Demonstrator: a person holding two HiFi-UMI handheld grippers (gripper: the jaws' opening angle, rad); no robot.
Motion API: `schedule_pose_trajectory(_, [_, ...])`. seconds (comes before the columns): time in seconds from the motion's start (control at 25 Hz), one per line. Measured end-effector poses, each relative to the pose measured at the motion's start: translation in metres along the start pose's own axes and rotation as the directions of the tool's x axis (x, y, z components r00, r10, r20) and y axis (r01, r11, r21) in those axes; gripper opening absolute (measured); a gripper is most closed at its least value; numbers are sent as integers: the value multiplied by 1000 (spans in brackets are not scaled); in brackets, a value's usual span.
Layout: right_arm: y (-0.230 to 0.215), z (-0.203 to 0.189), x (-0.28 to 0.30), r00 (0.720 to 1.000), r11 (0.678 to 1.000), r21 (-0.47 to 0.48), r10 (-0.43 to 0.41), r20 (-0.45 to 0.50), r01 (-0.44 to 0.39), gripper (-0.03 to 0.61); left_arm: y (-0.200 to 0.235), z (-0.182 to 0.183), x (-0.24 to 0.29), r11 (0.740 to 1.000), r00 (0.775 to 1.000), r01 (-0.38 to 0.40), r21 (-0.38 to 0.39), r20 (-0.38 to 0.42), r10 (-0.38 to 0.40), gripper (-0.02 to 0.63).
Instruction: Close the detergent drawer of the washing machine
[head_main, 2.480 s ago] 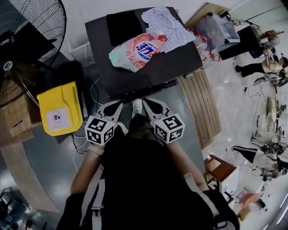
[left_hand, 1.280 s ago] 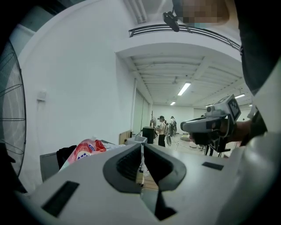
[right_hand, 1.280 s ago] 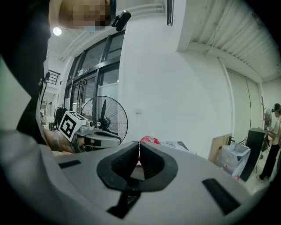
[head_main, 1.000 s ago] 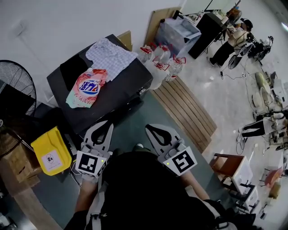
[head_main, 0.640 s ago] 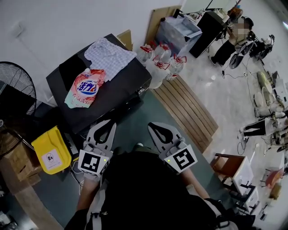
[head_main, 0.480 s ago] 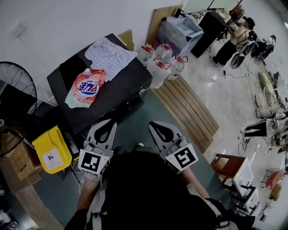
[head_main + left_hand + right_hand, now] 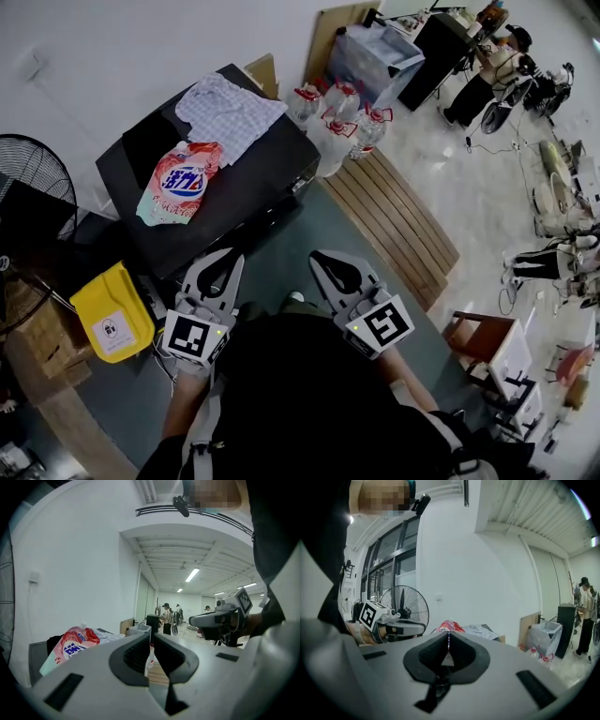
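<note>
Clenched and empty, left tongs [image 7: 228,256] and right tongs [image 7: 320,256] hover before a black washing machine [image 7: 255,187] against a white wall [image 7: 112,56]; detergent bag [image 7: 175,183] and checked cloth [image 7: 232,108] lie on its top.

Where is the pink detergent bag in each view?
Head view: detergent bag upper left, on the black machine.
Left gripper view: lower left, left of the jaws.
Right gripper view: centre, just beyond the jaw tips.
Shared landmark: checked cloth beside it.
</note>
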State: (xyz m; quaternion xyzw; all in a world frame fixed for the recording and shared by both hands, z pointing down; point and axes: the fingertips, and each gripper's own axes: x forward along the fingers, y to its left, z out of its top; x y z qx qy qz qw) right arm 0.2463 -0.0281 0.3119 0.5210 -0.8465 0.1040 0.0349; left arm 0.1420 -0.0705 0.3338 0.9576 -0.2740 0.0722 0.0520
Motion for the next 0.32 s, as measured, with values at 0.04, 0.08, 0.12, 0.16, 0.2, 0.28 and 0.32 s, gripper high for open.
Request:
schedule_pose_trajectory(0.04, [2, -1, 2, 1000, 1000, -1, 0, -3, 0, 17, 2, -2, -1, 1000, 1000, 6, -6, -3, -6, 12])
schedule_pose_trajectory(0.08, [3, -3, 4, 1000, 1000, -4, 0, -2, 0, 17, 4, -4, -2, 1000, 1000, 10, -13, -4, -11, 12])
schedule_pose_trajectory(0.12, [5, -5, 6, 1000, 1000, -9, -2, -4, 2, 17, 7, -5, -3, 1000, 1000, 13, -17, -4, -13, 12])
schedule_pose_trajectory(0.16, [7, -7, 7, 1000, 1000, -12, -5, -9, 4, 17, 9, -6, -5, 1000, 1000, 15, -19, -4, -15, 12])
schedule_pose_trajectory(0.2, [9, -9, 9, 1000, 1000, -14, -7, -14, 7, 17, 11, -7, -7, 1000, 1000, 16, -21, -4, -16, 12])
schedule_pose_trajectory(0.28, [14, -13, 11, 1000, 1000, -19, -7, -29, 7, 17, 16, -7, -11, 1000, 1000, 19, -23, -4, -19, 12])
schedule_pose_trajectory(0.32, [16, -16, 12, 999, 1000, -21, -7, -36, 6, 17, 18, -7, -12, 1000, 1000, 20, -24, -5, -21, 12])
